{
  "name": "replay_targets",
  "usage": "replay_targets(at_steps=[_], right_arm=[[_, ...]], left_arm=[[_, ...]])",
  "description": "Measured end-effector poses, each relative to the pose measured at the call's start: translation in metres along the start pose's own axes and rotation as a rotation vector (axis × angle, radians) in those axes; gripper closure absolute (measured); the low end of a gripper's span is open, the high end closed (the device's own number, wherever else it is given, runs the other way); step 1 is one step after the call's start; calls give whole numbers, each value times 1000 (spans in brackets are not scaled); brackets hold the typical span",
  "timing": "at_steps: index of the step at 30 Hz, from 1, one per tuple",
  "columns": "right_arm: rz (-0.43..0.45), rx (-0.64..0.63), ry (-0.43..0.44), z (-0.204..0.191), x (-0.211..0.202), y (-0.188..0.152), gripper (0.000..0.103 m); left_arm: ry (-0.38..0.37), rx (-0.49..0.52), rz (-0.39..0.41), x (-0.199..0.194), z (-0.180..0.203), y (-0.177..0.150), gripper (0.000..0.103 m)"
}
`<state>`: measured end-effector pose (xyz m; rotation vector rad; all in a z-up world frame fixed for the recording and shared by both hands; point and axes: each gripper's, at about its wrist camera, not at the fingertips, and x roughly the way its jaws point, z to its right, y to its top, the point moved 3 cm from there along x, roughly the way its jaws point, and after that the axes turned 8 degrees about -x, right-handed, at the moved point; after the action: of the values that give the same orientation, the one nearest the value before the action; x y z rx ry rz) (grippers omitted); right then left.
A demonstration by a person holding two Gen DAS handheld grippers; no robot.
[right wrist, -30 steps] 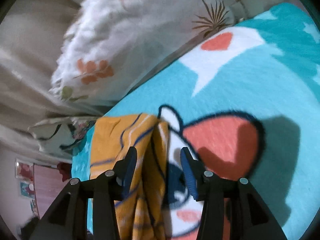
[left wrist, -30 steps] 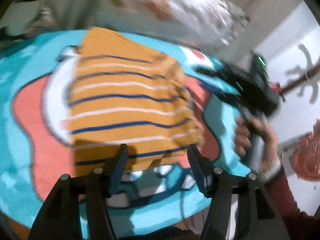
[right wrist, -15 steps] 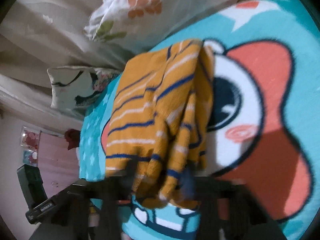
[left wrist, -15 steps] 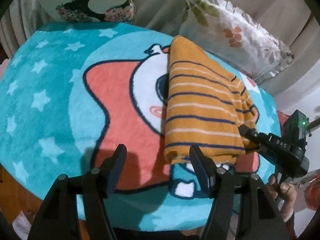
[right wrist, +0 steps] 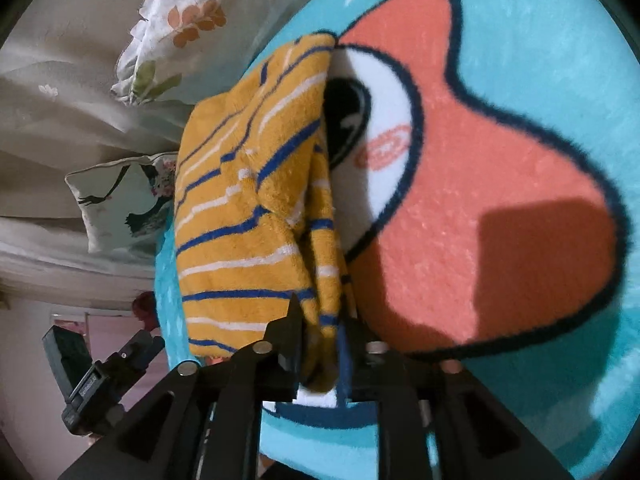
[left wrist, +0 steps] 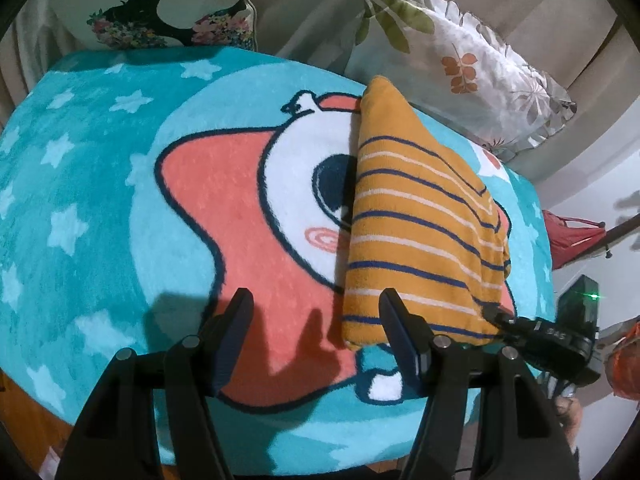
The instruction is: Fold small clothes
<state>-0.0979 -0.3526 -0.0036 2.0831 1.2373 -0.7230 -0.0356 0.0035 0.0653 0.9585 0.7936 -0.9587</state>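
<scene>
- The folded orange striped garment (left wrist: 420,236) lies on a turquoise blanket (left wrist: 80,184) printed with white stars and a coral cartoon star face; the folded bundle covers part of the face's eye.
- The left gripper (left wrist: 316,328) hangs above the blanket with its jaws spread wide and nothing between them. Its right finger crosses in front of the garment's near edge, so whether it touches the cloth cannot be told.
- The right gripper (right wrist: 320,344) has its jaws drawn narrow onto the near corner of the garment (right wrist: 256,208). The layers bunch between the fingers, and the pinched part is hidden by the fingers and blurred.
- In the left wrist view the right gripper (left wrist: 496,316) meets the garment at its near right corner; only the dark tip and body show, and the hand behind it is cut off by the frame edge.
- What kind of garment it is cannot be told from the folded shape.
- A leaf-print pillow (left wrist: 460,52) leans against the beige backing beyond the garment, and a second pillow with a dark floral figure (left wrist: 168,12) stands farther left, its top cut off.
- What carries the blanket is hidden beneath it.
</scene>
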Motion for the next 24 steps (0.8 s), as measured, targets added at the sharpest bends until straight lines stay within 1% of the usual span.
replay_targets(at_steps=[2,3,4,5,7,9,10,12,14,16,17,18,19,20,21,22,24], right_arm=[[57,-18,-50,-7,-23,5,81],[99,-38,-89,-15,-36,10,79],[133,-68,-126,-23,-45,15,74],[164,-107,-157,-34,-51,22,72],[193,-168,-178,-56,-49,34,66],[173,-207,-191,-71,-28,49,65],[167,-214,-200,-73,-20,53,65],[119,-203,-244,-67,11,65,65],[58,-168,-313,-54,32,71,65],[69,-134,-293,-49,30,73,64],[83,-114,-269,-48,24,73,63],[101,-100,-240,-48,16,73,59],[117,-96,-219,-47,10,72,50],[130,-97,-208,-46,6,73,45],[138,-104,-219,-44,3,75,36],[135,-111,-235,-44,5,77,30],[126,-111,-240,-37,8,82,30]], left_arm=[[0,1,3,1,-6,4,39],[3,4,5,1,-8,5,39],[8,9,10,1,-10,7,39],[14,12,14,2,-12,8,39],[23,18,20,2,-15,10,39],[33,25,27,2,-18,12,38],[37,30,28,2,-19,13,38],[30,33,22,3,-21,17,37],[8,39,18,3,-21,22,35],[-11,45,13,6,-20,29,27],[-26,43,4,10,-19,34,27],[-45,38,-5,13,-18,38,27],[-73,32,-20,19,-14,43,27],[-87,35,-31,24,-11,47,27],[-97,45,-38,30,-6,50,27],[-106,60,-40,37,0,53,27],[-116,89,-51,50,10,56,27]])
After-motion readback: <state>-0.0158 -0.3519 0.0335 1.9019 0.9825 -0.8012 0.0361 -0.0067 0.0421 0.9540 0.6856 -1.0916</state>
